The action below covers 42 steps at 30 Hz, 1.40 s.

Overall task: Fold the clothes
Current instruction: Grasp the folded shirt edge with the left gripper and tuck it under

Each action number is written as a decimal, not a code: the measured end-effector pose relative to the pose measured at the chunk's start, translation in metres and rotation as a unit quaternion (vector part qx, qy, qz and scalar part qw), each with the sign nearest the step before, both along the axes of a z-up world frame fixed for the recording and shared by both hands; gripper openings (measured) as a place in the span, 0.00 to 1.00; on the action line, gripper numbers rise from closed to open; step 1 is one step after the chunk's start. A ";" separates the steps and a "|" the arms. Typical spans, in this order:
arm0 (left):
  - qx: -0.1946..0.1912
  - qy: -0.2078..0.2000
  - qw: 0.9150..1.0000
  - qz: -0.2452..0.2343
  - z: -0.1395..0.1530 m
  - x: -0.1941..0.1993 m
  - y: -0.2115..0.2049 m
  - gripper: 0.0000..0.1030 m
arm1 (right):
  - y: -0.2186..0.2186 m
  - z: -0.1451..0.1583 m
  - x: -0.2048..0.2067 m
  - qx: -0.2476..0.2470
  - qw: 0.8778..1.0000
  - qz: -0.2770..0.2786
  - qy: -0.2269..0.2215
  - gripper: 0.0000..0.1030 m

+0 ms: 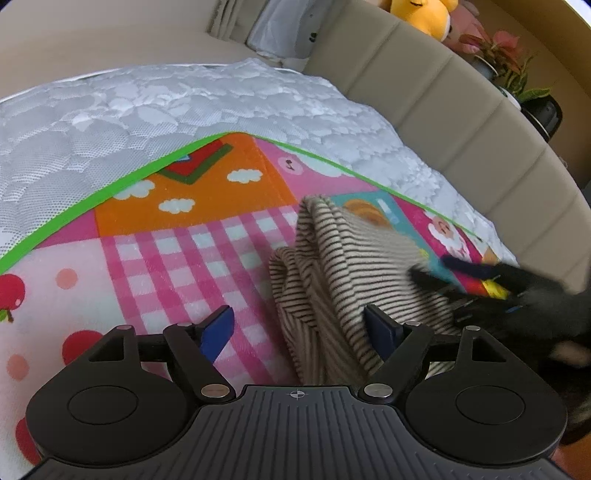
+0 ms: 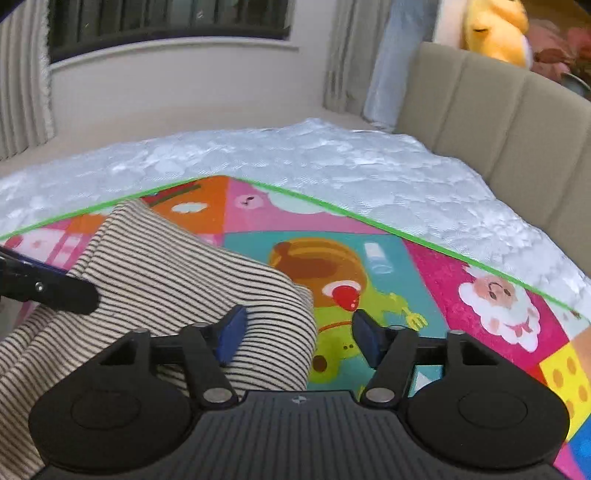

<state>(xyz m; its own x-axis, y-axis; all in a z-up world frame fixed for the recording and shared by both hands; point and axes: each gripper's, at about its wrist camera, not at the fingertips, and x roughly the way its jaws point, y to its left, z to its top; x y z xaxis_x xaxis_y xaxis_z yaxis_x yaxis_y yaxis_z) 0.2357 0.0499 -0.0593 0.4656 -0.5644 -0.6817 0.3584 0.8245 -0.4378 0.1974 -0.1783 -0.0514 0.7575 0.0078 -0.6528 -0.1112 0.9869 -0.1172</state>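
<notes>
The right gripper [image 1: 480, 280] appears in the left wrist view only as a dark motion-blurred smear at the right edge, so its shape there is hard to make out, and the lower part of the striped garment [image 1: 332, 280] is cut off behind the left gripper [image 1: 299, 332] body; in the right wrist view the left gripper [image 2: 48, 288] enters from the left edge with only one black finger and a sliver of blue pad showing. There is one garment, cream with thin dark stripes, lying bunched and creased on the colourful play mat [image 1: 166, 240], which is spread over a white quilted mattress [image 1: 147, 103]. The left gripper points forward low over the mat, its two blue-padded fingers spread wide with a fold of the garment between them, the right pad against the cloth and the left pad over bare pink checks; nothing is pinched. The right gripper [image 2: 295, 336] hangs over the garment's [image 2: 166, 280] right edge, fingers also wide apart, its left pad over the stripes and its right pad over the mat's [image 2: 388, 258] cartoon picture, gripping nothing. A beige padded headboard [image 2: 498, 122] runs behind, one yellow plush toy [image 2: 495, 29] sits on top, and potted plants [image 1: 517, 74] stand further along
</notes>
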 end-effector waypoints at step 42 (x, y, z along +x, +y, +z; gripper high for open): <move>0.060 -0.042 0.997 -0.033 0.027 -0.053 -0.026 0.38 | -0.010 0.010 -0.086 0.132 0.990 0.002 0.059 0.87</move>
